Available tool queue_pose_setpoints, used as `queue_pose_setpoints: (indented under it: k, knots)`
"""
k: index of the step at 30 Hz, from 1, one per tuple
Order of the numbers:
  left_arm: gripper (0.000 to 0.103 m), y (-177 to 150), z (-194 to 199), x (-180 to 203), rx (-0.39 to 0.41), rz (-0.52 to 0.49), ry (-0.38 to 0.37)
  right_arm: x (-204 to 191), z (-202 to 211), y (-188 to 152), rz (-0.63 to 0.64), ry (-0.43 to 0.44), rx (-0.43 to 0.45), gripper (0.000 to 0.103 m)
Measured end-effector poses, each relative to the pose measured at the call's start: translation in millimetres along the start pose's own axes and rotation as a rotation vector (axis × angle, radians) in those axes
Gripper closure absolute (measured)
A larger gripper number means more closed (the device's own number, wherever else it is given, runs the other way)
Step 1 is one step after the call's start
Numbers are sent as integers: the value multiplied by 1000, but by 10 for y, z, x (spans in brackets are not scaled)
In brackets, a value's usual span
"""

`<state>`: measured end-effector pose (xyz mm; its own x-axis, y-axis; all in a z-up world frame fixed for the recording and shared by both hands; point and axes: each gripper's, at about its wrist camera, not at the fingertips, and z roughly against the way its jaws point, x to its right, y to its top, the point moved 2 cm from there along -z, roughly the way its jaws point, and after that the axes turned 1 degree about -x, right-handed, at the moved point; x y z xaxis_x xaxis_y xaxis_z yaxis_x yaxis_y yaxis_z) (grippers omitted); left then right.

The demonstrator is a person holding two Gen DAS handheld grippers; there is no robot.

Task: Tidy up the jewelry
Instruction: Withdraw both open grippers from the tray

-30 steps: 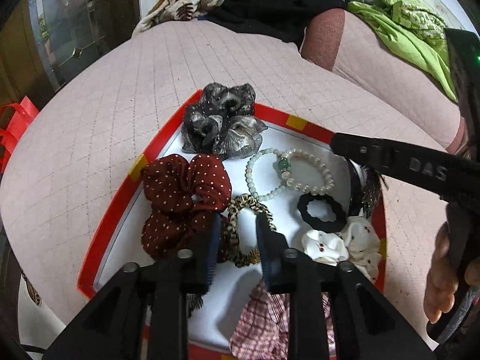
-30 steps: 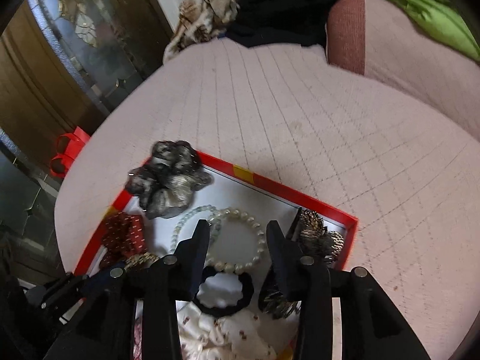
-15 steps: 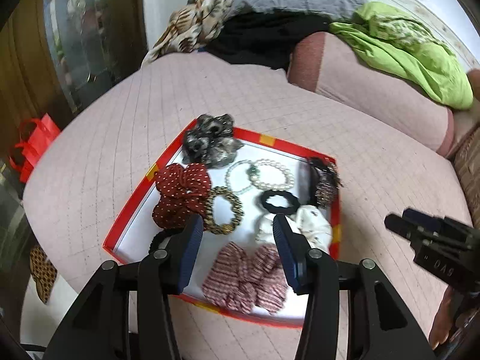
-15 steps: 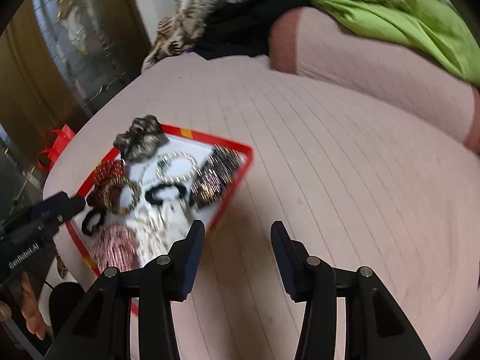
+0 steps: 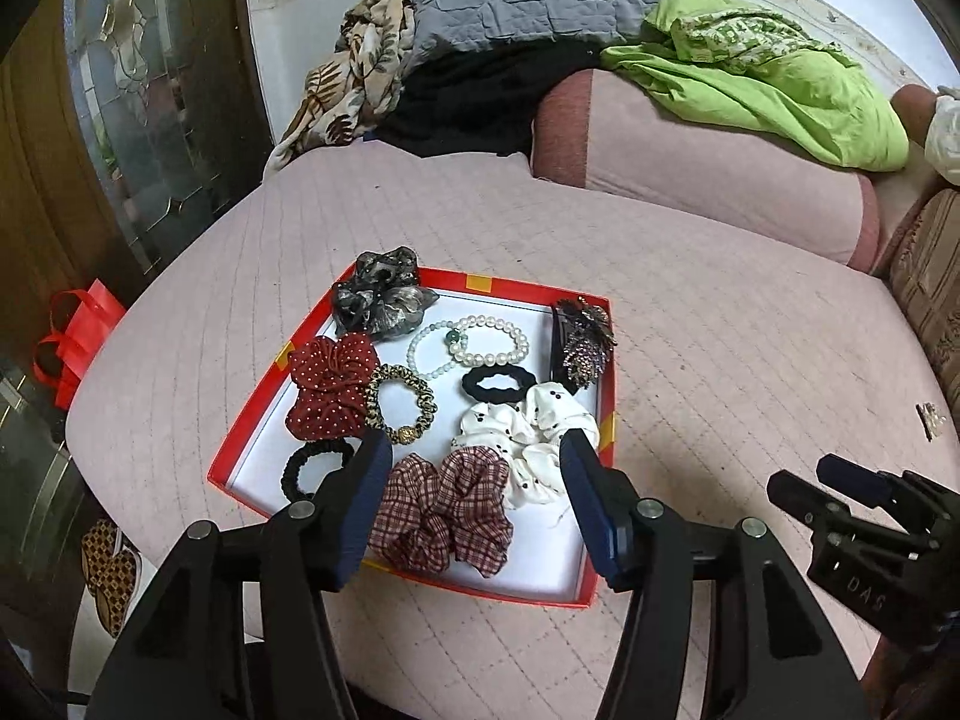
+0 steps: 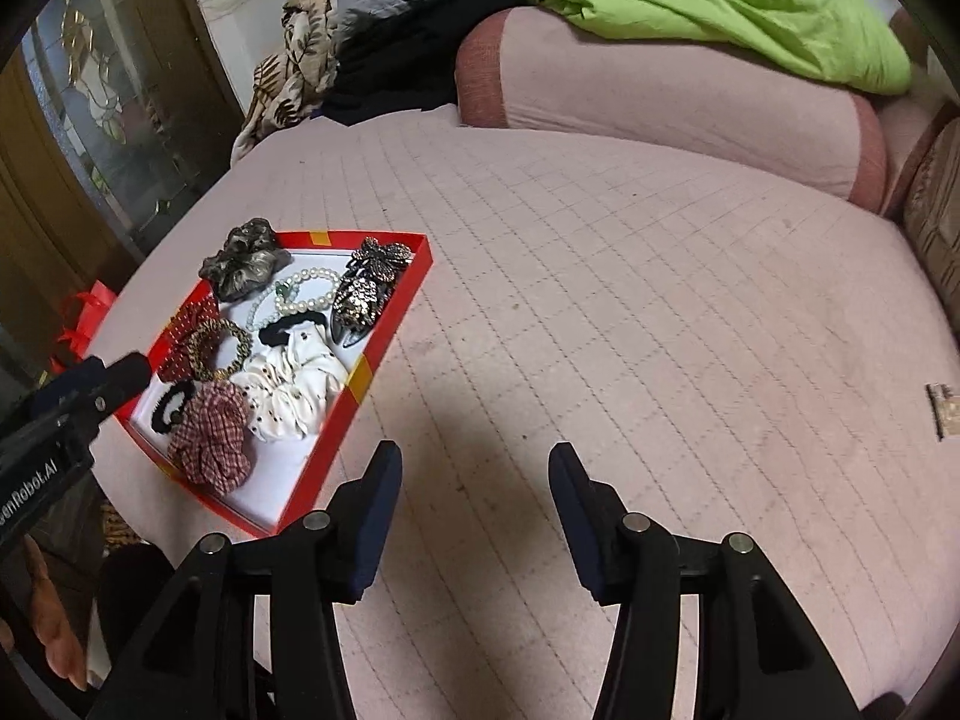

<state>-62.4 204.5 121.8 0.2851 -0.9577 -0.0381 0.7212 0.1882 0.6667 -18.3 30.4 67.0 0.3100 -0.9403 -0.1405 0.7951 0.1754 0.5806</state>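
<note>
**Q:** What has just changed over the red tray?

**A:** Both tools have pulled back. A second ago the left tool sat low among the hair ties and the right tool hung over the pearl bracelets; now each is drawn away, and the right one looks out over bare pink bedspread, well apart from the tray on its left.

**Q:** Are they carrying anything?

**A:** No. Each tool's jaws stand wide apart with nothing between the pads.

**Q:** Where does the jewelry lie?

**A:** All in the tray on the bed. The grey scrunchie sits at the far left corner, overlapping the rim; the red dotted scrunchie is just near of it, touching the leopard-print hair tie. The two bracelets overlap at the far middle, with a black hair tie near them. The beaded hair clip lies along the right wall. The white scrunchie and plaid scrunchie fill the near side, and a second black tie is at the near left.

**Q:** What does that mean for the task?

**A:** Judging by the filled tray and the empty, withdrawn tools, the sorting looks finished or nearly so. A small object lies on the bedspread at far right; what it is cannot be told.
</note>
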Motion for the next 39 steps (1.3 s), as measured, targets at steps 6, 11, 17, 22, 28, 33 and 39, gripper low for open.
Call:
queue_pose_setpoints:
  k: [6,11,17,22,28,33,39]
  knots:
    - [34,-56,97,29,43,-13,48,-48,55,-114,23,-40,4,44]
    - [26,-78,160,9,77,-6,76,-53,45,-182,18,-48,-12,43]
    - [24,-96,203,10,93,-1,60,-65,14,-239,20,-55,-28,41]
    - [24,-102,216,34,95,-2,48,-56,3,-262,17,-62,-35,40]
    - [24,-113,235,38,100,2,43,-48,-6,-274,10,-76,-37,39]
    - [24,-112,274,45,109,12,25,-55,9,-290,4,-84,-38,38]
    - [24,-110,326,48,141,21,16,-101,16,-311,16,-90,-37,36]
